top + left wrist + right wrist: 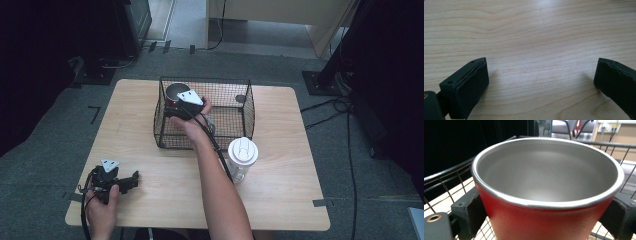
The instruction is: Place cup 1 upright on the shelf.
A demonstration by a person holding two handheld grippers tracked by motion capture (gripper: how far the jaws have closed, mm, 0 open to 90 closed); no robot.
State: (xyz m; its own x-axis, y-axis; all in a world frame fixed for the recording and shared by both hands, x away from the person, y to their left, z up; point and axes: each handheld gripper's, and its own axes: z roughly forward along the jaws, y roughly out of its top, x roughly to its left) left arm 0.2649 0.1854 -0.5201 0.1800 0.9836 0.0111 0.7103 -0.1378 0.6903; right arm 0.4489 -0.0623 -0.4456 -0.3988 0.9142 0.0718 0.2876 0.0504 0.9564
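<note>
A red cup (175,93) with a bare steel inside stands in the back left corner of a black wire basket (200,141). My right gripper (173,104) reaches into the basket and is shut on the cup. In the right gripper view the cup (546,182) is upright, the right gripper (546,220) clasps its red wall just below the rim, and the pads (471,212) press on both sides. My left gripper (134,180) rests near the table's front left corner. In its own view the left gripper (541,82) stands open over bare wood.
A clear bottle with a white lid (243,152) stands just in front of the basket's right front corner, beside my right forearm. A small dark round object (240,98) lies in the basket's back right. The wooden table (280,190) has cables on the floor to its right.
</note>
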